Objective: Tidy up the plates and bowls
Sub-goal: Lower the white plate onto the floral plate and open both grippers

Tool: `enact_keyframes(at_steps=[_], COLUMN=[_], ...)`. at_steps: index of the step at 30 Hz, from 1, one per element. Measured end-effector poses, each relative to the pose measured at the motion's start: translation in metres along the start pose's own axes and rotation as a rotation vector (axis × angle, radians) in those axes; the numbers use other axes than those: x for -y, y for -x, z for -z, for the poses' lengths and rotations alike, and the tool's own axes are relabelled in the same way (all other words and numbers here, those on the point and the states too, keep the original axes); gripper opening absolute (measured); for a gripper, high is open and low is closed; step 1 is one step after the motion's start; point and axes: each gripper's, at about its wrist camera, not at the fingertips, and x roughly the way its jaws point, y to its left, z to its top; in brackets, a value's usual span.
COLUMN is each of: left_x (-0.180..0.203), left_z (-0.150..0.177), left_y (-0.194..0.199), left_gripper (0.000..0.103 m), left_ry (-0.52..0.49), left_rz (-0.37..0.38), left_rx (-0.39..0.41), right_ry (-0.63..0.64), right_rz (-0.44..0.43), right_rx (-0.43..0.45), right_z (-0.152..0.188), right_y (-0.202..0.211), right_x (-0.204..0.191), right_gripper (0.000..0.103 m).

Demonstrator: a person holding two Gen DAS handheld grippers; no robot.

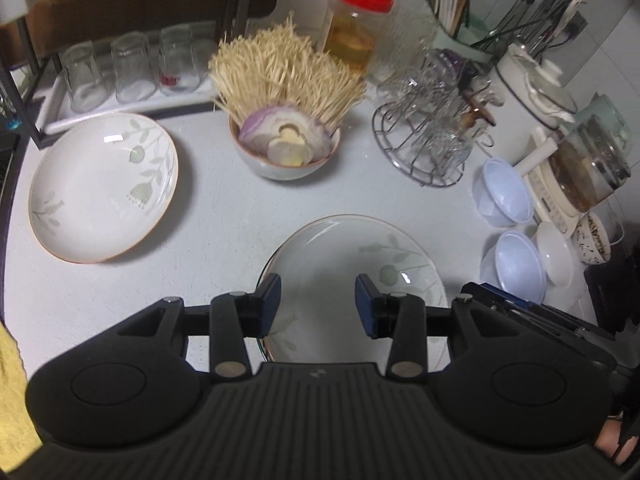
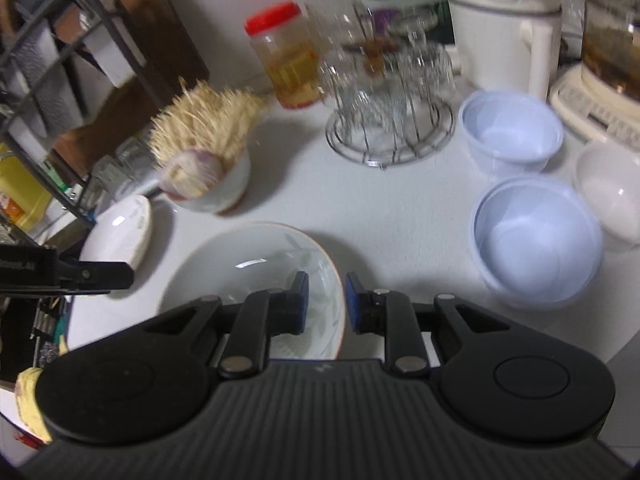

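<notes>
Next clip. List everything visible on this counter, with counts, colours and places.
left plate: 1, white with green leaves, counter left
near plate: 1, same pattern, front centre
ceramic bowl: 1, white, back centre, holding onion and pale sticks
plastic bowls: 3, two bluish, one clear, right
jar: 1, red lid, back
wire rack: 1, metal, holding glasses, right of ceramic bowl
upturned glasses: several, clear, back-left tray
left tool: black, open, above near plate
right tool: black, closed on near plate's rim
</notes>
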Motion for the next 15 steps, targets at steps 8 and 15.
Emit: enact_keyframes(at_steps=[8,15], left_x=[0.007,0.005], left_z=[0.014,0.034], left_y=[0.058,0.095], left_gripper=[0.046,0.046], left_ry=[-0.057,-0.088], left_rz=[0.019,0.035], left_rx=[0.099,0.179], right_ry=[0.032,0.089], right_rz=[-0.052,-0.074], right_rx=[0.088,0.137], right_z=[-0.005,0.006], right_y=[0.059,0.095], right_x=[-0.024,-0.053], right_gripper=[0.023,0.024])
